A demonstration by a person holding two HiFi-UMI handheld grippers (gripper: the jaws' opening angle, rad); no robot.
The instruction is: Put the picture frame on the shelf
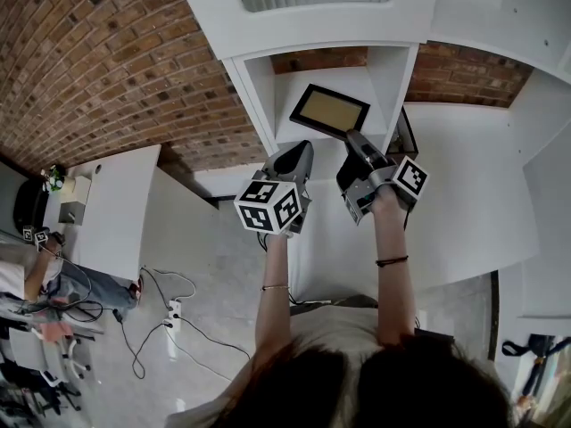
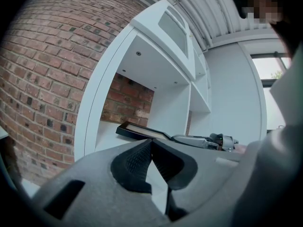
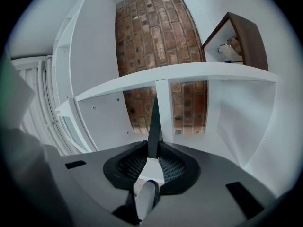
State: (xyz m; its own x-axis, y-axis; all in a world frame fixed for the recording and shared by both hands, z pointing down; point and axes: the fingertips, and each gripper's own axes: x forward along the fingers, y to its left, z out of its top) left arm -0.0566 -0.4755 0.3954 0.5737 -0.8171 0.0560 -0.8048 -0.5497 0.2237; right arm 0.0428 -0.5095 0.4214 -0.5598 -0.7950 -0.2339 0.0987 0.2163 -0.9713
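Right claw around picture frame edge

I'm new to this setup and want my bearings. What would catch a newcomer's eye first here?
The dark picture frame stands out first, gripped by one edge in the right gripper and held flat at the mouth of a white shelf compartment. Next comes the red brick wall, left of the shelf and behind it. The left gripper, shut and empty, sits just beside the right one.
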